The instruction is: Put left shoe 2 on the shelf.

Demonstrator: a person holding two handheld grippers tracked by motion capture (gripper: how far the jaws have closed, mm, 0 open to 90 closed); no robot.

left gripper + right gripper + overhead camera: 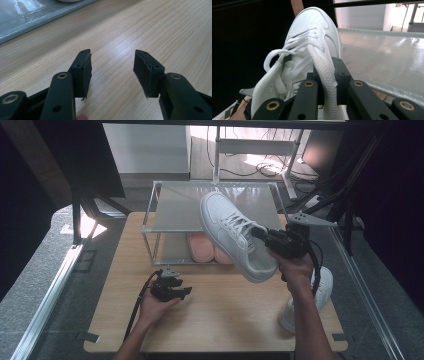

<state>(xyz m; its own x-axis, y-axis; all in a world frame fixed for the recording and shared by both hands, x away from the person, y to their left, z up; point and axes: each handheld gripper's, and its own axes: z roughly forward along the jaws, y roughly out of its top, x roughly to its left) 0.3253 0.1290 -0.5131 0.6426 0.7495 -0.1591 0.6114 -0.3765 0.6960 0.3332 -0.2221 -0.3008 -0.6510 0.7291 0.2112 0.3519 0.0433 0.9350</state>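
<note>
Right gripper (260,234) in the high view holds a white sneaker (235,235) by its collar above the rack's top shelf (185,207), toe pointing away; the left gripper (112,72) view shows jaws wide over bare table (175,32); the right gripper view shows jaws clamped on the collar.

The second white sneaker (320,295) on the desk is partly hidden behind the person's right forearm. The pink slippers (202,250) on the rack's lower shelf are partly covered by the lifted white sneaker (235,235).
</note>
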